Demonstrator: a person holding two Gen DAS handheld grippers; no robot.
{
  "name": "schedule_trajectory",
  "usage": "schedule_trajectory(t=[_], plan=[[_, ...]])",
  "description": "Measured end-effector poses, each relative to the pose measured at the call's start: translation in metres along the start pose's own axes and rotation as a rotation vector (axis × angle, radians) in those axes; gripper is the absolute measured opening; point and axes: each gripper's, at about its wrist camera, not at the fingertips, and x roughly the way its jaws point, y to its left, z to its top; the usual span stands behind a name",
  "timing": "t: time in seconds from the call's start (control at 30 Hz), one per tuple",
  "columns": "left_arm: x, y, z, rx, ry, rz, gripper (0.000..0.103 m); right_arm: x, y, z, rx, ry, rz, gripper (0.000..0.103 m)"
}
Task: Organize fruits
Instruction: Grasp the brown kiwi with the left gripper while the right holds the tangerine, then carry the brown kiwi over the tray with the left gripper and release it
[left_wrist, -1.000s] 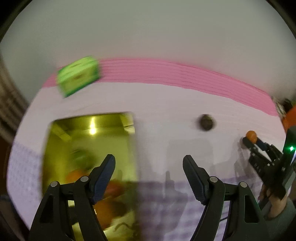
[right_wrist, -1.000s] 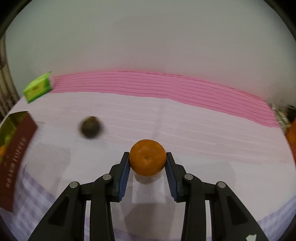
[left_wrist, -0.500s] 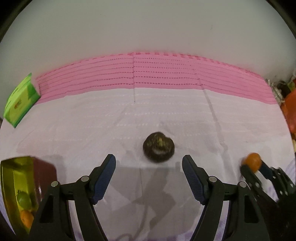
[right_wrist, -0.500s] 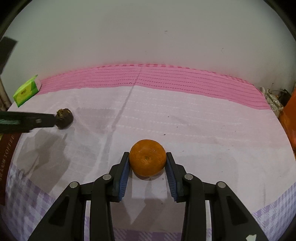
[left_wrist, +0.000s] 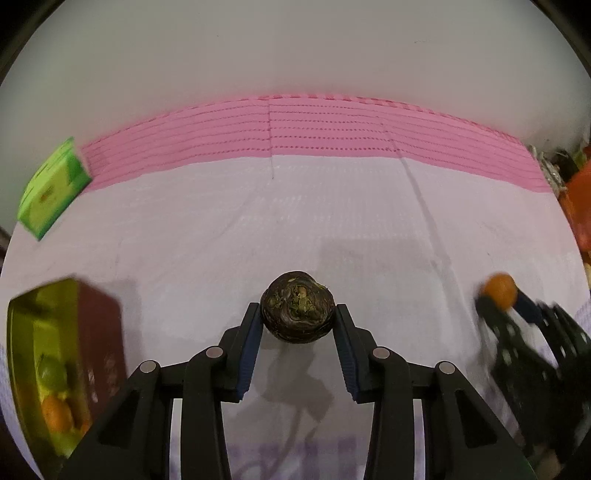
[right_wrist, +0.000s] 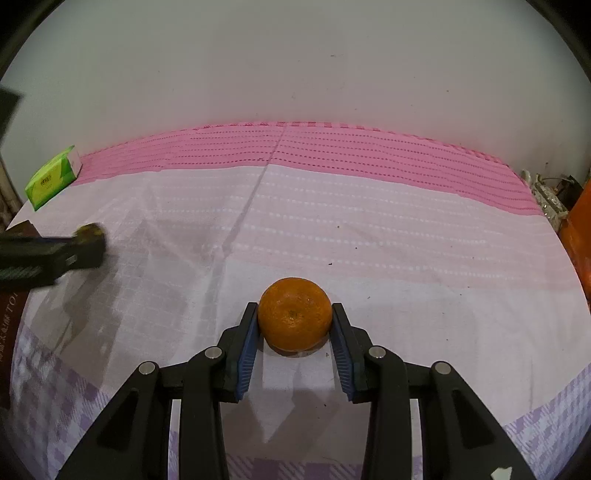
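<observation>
My left gripper (left_wrist: 297, 325) is shut on a dark brown wrinkled fruit (left_wrist: 297, 312) just above the cloth. My right gripper (right_wrist: 294, 325) is shut on an orange (right_wrist: 294, 319). The right gripper with its orange (left_wrist: 499, 290) also shows blurred at the right edge of the left wrist view. The left gripper (right_wrist: 88, 243) shows blurred at the left of the right wrist view. A gold tin box (left_wrist: 22, 354) at the lower left holds a green fruit (left_wrist: 51, 371) and an orange fruit (left_wrist: 55, 413).
A green tissue pack (left_wrist: 51, 188) lies at the back left; it also shows in the right wrist view (right_wrist: 53, 181). A pink-and-white cloth (right_wrist: 369, 221) covers the table below a white wall. An orange object (right_wrist: 581, 236) and clutter stand at the right edge.
My left gripper swung right from over the tin box to the dark fruit and closed on it. The right gripper kept its hold on the orange.
</observation>
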Motion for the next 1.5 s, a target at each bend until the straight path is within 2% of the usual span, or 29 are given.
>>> schedule_trajectory(t=[0.23,0.4,0.63,1.1,1.3,1.5], plan=[[-0.048,0.025,-0.035,-0.059,-0.035,0.006,0.040,0.000,-0.001,0.000,0.011,0.004,-0.014,0.035],[-0.068,0.043,-0.064,-0.077,-0.026,0.011,0.040,0.000,-0.001,0.000,0.018,0.003,-0.025,0.035],[-0.104,0.077,-0.095,-0.137,-0.062,0.014,0.040,0.000,0.002,0.000,-0.003,0.003,-0.047,0.035],[-0.126,0.155,-0.116,-0.292,-0.073,0.113,0.040,0.000,0.001,0.000,0.006,0.003,-0.041,0.035],[-0.137,0.193,-0.117,-0.347,-0.088,0.177,0.040,0.000,0.001,0.000,0.005,0.004,-0.040,0.035],[-0.132,0.211,-0.123,-0.387,-0.050,0.144,0.040,0.000,0.001,-0.001,0.006,0.005,-0.040,0.035]])
